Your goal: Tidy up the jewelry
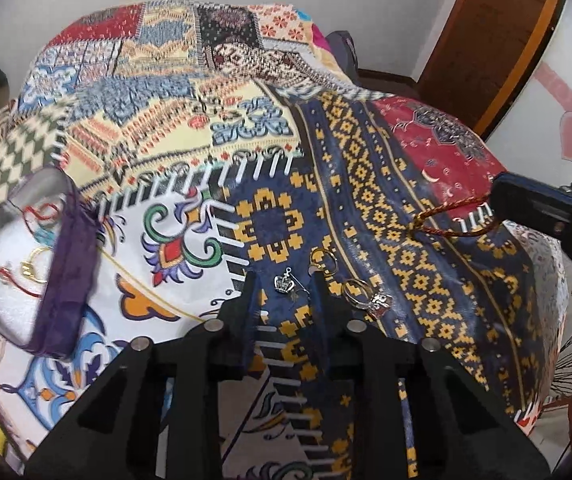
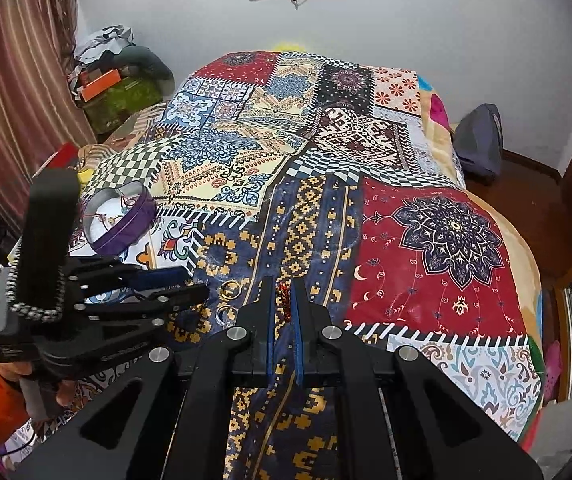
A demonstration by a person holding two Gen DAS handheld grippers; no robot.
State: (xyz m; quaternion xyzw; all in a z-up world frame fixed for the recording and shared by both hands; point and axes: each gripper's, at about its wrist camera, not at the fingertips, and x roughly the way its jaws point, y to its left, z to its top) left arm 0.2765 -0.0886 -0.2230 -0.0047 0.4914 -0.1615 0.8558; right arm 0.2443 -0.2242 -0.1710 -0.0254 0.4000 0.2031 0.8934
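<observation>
left tongs (image 1: 283, 280) apart around crown charm (image 1: 283, 284); right tongs (image 2: 284, 286) clamp red cord (image 2: 284, 298).

The bedspread (image 2: 326, 184) is a patchwork: a navy panel with yellow geometric motifs at its middle, a deep red panel with a dark mandala to the right of that, and checkered green-and-white and cream-and-blue panels beyond it. A purple-rimmed box (image 1: 65, 264) with a white inside lies left of the navy panel. A red-and-gold cord (image 1: 442, 220) crosses its right edge.
</observation>
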